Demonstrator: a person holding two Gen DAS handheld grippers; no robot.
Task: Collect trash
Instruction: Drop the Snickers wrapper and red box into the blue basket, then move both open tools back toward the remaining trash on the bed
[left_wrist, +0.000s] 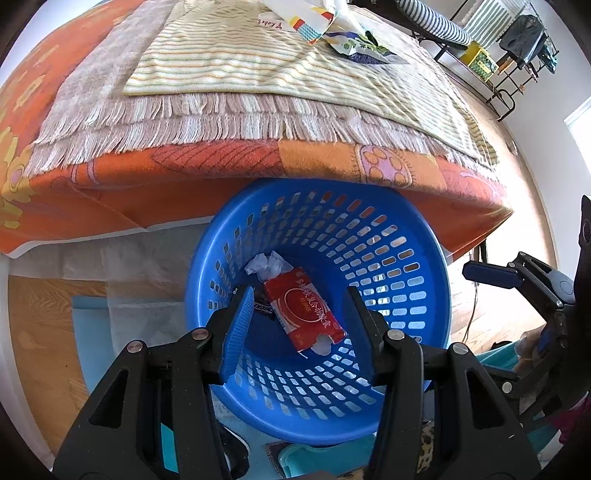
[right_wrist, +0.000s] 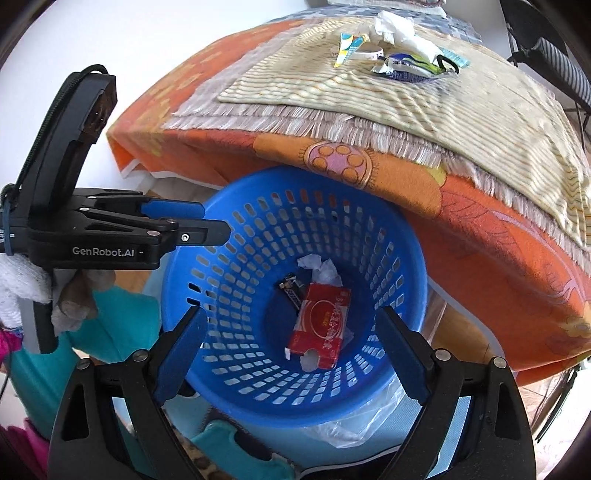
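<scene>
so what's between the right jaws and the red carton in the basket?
Nothing. In the right wrist view the open right gripper hovers over the blue basket; only air separates it from the red carton.

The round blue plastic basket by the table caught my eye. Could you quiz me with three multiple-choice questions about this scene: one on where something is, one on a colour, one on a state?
1. Where is the flattened red cardboard box?
A. on the striped cloth
B. inside the round blue plastic basket
C. on the floor

2. What colour is the tablecloth under the fringed striped cloth?
A. orange
B. green
C. black

3. How is the left hand-held gripper?
A. shut on a wrapper
B. shut on the basket rim
C. open, holding nothing

Answers: 1 B, it lies on the basket's bottom beside crumpled white paper. 2 A, orange fabric drapes over the table edge. 3 C, its fingers stand apart with nothing between them.
</scene>
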